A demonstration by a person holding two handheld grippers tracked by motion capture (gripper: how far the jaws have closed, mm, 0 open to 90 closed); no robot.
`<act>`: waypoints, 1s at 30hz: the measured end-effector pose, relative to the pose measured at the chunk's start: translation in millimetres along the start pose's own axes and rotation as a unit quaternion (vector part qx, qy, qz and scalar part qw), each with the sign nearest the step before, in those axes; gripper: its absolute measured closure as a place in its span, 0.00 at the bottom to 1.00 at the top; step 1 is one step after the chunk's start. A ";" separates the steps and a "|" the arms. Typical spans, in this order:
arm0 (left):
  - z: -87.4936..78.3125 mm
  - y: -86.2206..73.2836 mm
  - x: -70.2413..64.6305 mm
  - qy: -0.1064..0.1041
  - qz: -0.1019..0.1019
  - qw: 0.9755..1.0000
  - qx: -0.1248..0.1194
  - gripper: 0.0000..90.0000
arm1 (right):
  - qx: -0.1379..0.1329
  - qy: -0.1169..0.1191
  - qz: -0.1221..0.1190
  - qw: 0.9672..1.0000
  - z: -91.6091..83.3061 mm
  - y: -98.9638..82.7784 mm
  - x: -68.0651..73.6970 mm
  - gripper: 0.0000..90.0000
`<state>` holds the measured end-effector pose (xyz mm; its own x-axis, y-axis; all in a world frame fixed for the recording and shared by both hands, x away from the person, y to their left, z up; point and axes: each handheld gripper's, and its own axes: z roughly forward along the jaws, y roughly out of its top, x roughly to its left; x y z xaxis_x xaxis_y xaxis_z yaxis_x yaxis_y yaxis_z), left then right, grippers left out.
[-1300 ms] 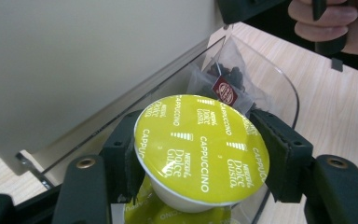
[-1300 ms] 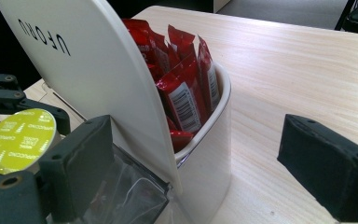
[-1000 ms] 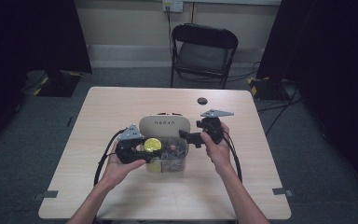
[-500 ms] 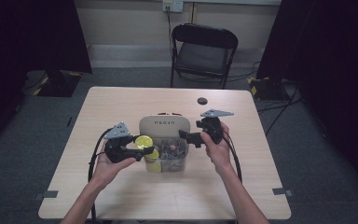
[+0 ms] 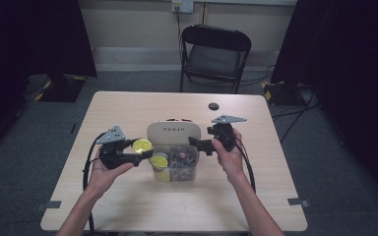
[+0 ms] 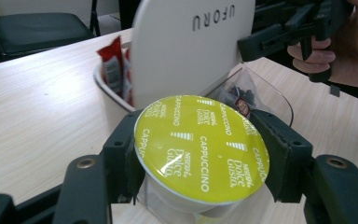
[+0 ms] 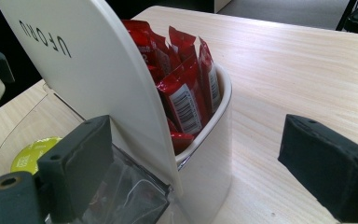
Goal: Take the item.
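A yellow-topped coffee capsule (image 6: 200, 149) sits between the pads of my left gripper (image 6: 200, 163), which is shut on it. In the high view this capsule (image 5: 141, 145) hangs just left of the clear-fronted organiser box (image 5: 177, 169), above the table. The box's white lid (image 5: 173, 132) stands raised. Another yellow capsule (image 5: 158, 161) lies in the clear front bin. Red sachets (image 7: 182, 79) fill the white rear compartment. My right gripper (image 7: 200, 154) is open at the box's right side, its jaws wide apart astride the lid's edge, one pad close beside the lid.
A small black round object (image 5: 213, 106) lies on the wooden table (image 5: 128, 206) behind the box. A black folding chair (image 5: 215, 51) stands beyond the far edge. Cables trail from both grippers across the tabletop.
My left gripper has carried the yellow capsule leftward and slightly up, away from the box's front bin. The right hand has stayed put at the lid.
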<state>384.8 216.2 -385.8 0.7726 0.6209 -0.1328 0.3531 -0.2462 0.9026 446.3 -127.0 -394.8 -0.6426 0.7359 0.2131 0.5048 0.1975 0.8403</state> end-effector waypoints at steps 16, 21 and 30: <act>-17.8 -10.5 23.7 0.031 -0.026 0.999 0.003 0.44 | 0.000 -0.001 0.001 1.000 -0.1 -0.6 0.2 0.11; -21.9 -16.8 35.5 0.043 -0.034 0.998 0.010 0.44 | 0.001 0.000 0.002 1.000 0.5 -1.1 -0.1 0.10; -26.0 -27.9 55.9 0.067 -0.048 0.996 0.025 0.44 | 0.003 0.001 0.001 1.000 0.8 -1.2 -0.6 0.10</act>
<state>404.4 277.2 -407.7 0.6578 0.7365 -0.1576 0.4494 -0.2159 0.8668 446.5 -127.2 -396.3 -0.6421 0.7357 0.2157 0.5101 0.1998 0.8366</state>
